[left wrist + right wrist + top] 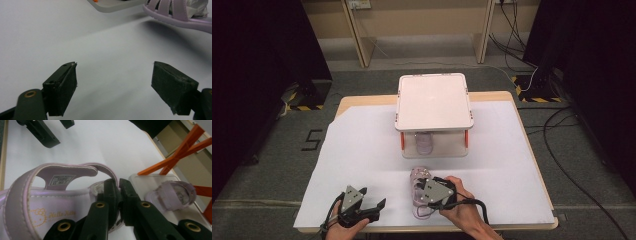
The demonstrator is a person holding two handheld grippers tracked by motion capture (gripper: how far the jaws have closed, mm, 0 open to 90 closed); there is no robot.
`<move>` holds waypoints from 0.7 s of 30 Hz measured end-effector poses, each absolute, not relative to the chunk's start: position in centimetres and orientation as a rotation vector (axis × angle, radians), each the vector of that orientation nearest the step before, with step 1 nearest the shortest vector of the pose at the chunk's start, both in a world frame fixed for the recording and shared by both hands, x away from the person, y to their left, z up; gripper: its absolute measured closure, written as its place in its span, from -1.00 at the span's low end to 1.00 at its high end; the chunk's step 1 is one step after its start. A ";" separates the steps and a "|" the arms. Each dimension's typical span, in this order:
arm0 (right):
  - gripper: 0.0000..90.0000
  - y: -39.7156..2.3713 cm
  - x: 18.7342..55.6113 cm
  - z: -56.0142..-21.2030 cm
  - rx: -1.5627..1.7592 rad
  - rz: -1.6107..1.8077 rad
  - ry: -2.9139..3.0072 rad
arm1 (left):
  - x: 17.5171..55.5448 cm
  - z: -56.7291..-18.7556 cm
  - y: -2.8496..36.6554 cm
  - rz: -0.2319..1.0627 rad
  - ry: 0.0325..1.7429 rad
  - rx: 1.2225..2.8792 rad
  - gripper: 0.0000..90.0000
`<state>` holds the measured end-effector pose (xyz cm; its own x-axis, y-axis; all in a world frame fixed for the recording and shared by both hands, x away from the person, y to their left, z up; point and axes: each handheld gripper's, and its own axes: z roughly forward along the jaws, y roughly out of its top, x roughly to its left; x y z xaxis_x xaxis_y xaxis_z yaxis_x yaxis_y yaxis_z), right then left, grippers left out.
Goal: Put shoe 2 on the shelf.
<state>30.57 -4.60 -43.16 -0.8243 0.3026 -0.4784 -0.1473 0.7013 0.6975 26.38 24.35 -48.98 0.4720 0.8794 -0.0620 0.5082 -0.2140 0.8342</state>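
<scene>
A lilac strappy sandal (417, 176) lies near the table's front edge, right of centre. My right gripper (421, 189) is shut on its side, and the jaws (117, 188) meet on the edge of the sandal (50, 202) beside the printed insole. A matching sandal (425, 142) sits on the lower tray of the white rack (434, 82); in the right gripper view this second sandal (172, 195) lies ahead to the right. My left gripper (377, 210) rests at the front left, open (115, 75) with only the white sheet between its jaws. The held sandal (175, 15) is ahead of it to the right.
The two-tier rack has orange legs (175, 157) and stands mid-table on a white sheet (362, 150). Its top shelf is bare. Beyond the table lie grey floor, cables (562, 165) at the right and dark screens on both sides.
</scene>
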 end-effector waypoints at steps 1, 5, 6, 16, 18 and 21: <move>0.89 -4.6 30.6 -43.2 0.118 1.023 2.329 | 26.4 -49.0 24.4 0.552 1.163 1.872 -0.56; 0.89 -5.8 31.0 -42.5 0.141 1.014 2.293 | 26.4 -49.0 24.3 0.550 1.161 1.878 -0.56; 0.89 -6.1 31.0 -42.4 0.148 1.009 2.286 | 26.4 -49.0 24.3 0.551 1.161 1.877 -0.56; 0.90 -8.9 33.2 -41.5 0.229 0.940 2.185 | 26.4 -49.1 24.3 0.551 1.162 1.883 -0.56; 0.89 -9.3 33.9 -41.3 0.245 0.929 2.161 | 26.5 -49.2 24.3 0.547 1.165 1.884 -0.56; 0.89 -9.7 34.5 -41.3 0.250 0.907 2.140 | 26.5 -49.3 24.2 0.547 1.167 1.886 -0.56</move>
